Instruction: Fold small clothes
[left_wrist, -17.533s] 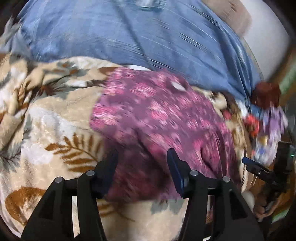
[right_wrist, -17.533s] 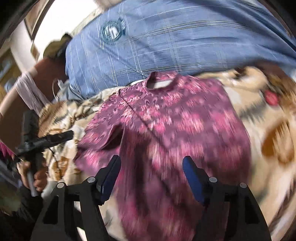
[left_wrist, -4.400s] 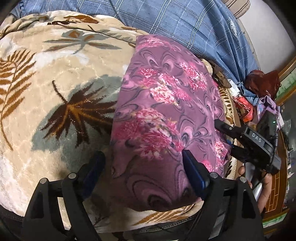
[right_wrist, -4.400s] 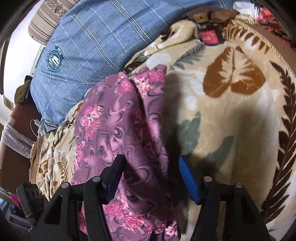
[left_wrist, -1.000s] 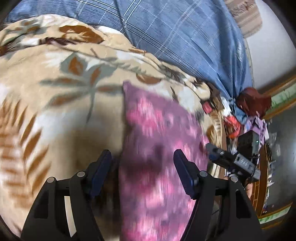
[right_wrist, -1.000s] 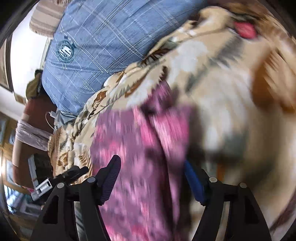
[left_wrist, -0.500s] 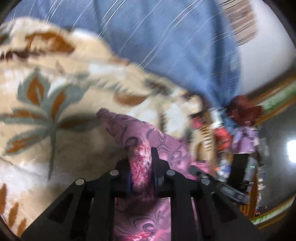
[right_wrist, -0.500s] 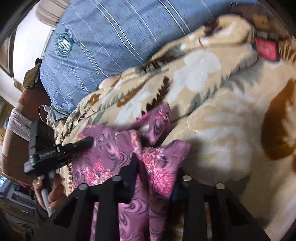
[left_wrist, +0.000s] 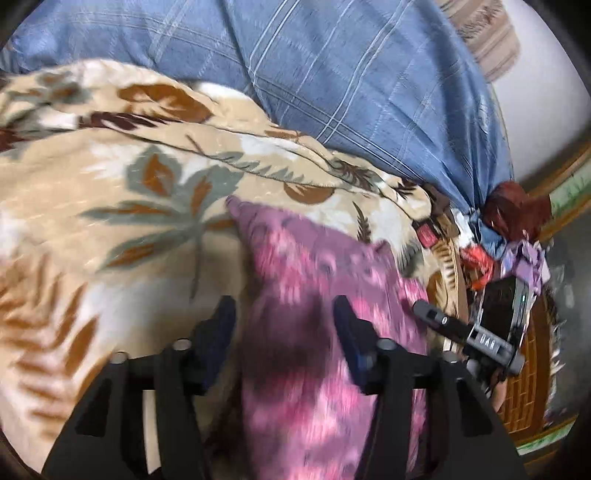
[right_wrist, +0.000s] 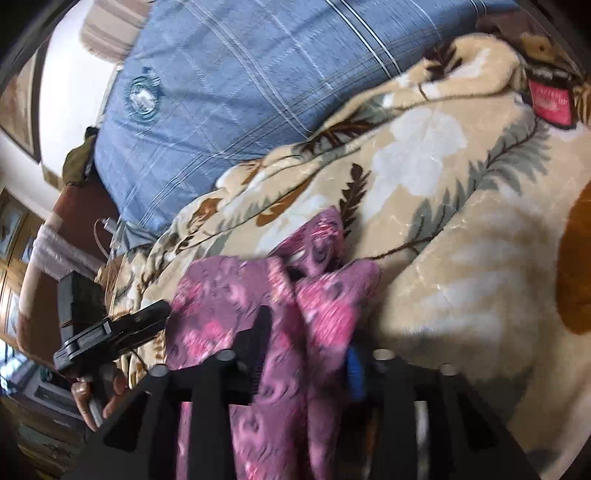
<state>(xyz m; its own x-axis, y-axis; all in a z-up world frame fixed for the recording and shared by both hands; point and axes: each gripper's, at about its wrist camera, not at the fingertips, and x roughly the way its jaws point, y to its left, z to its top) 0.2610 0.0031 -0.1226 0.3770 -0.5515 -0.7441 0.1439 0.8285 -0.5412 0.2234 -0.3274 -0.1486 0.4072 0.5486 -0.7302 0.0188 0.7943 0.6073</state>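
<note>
A small purple-pink floral garment (left_wrist: 325, 295) lies folded in a long strip on the cream leaf-print blanket (left_wrist: 110, 192). My left gripper (left_wrist: 284, 332) is open, its fingers either side of the strip's near part, which is blurred. In the right wrist view the garment (right_wrist: 229, 295) runs between my right gripper's (right_wrist: 306, 350) fingers, which stand part open with cloth bunched between them. The right gripper also shows in the left wrist view (left_wrist: 465, 336), at the garment's right edge. The left gripper also shows in the right wrist view (right_wrist: 110, 332), at the garment's left edge.
A blue plaid pillow (left_wrist: 332, 74) lies behind the blanket and shows in the right wrist view (right_wrist: 229, 81) too. A red label (right_wrist: 550, 103) sits on the blanket's far edge. Cluttered clothes and bags (left_wrist: 513, 236) lie at the bed's right side, by a wooden frame (left_wrist: 528, 398).
Half a second ago both grippers were shut on the garment's far end and held it up. Now the left has opened, the right's jaws have spread, and the garment lies down on the blanket.
</note>
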